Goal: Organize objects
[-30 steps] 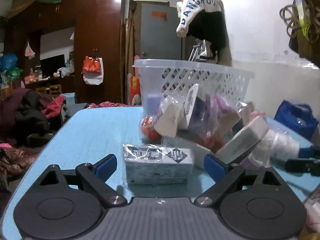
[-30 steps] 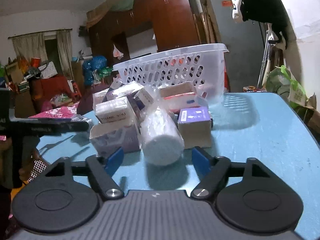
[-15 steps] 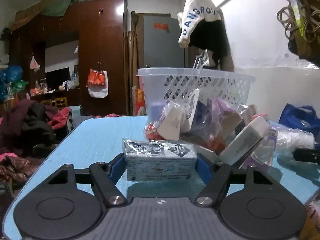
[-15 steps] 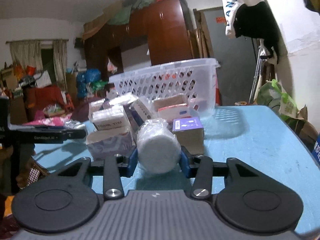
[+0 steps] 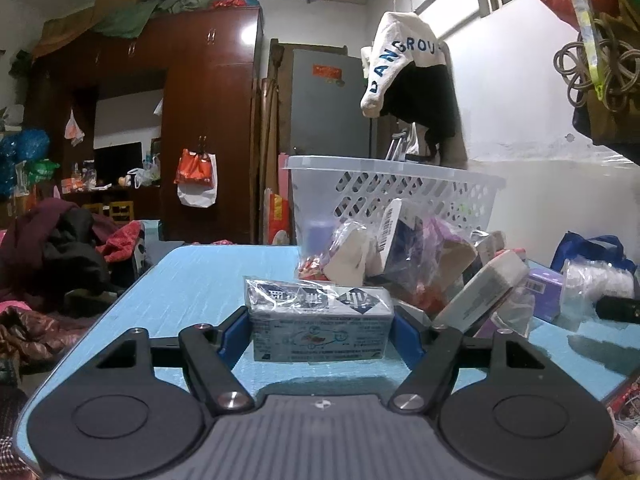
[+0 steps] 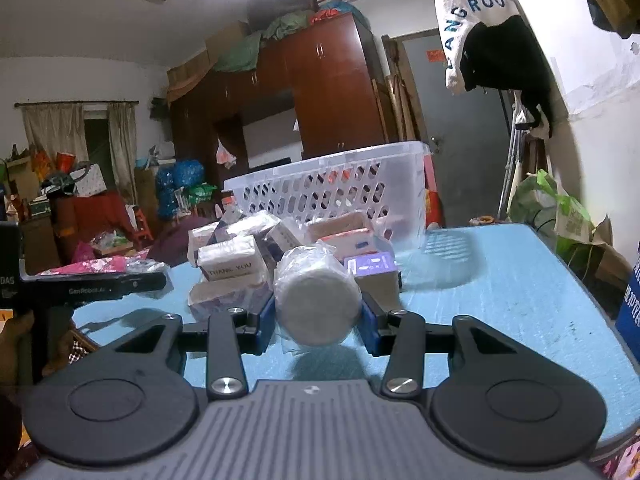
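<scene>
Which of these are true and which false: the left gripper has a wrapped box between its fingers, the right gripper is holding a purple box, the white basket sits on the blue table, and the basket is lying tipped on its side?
1. The left gripper has a plastic-wrapped box between its fingers. True: the blue pads press on both ends of it.
2. The right gripper holds a purple box. False: it is shut on a wrapped white roll; the purple box stands behind it on the table.
3. The white basket sits on the blue table. True.
4. The basket is tipped on its side. False: it stands upright, rim up, behind the pile of packages.
</scene>
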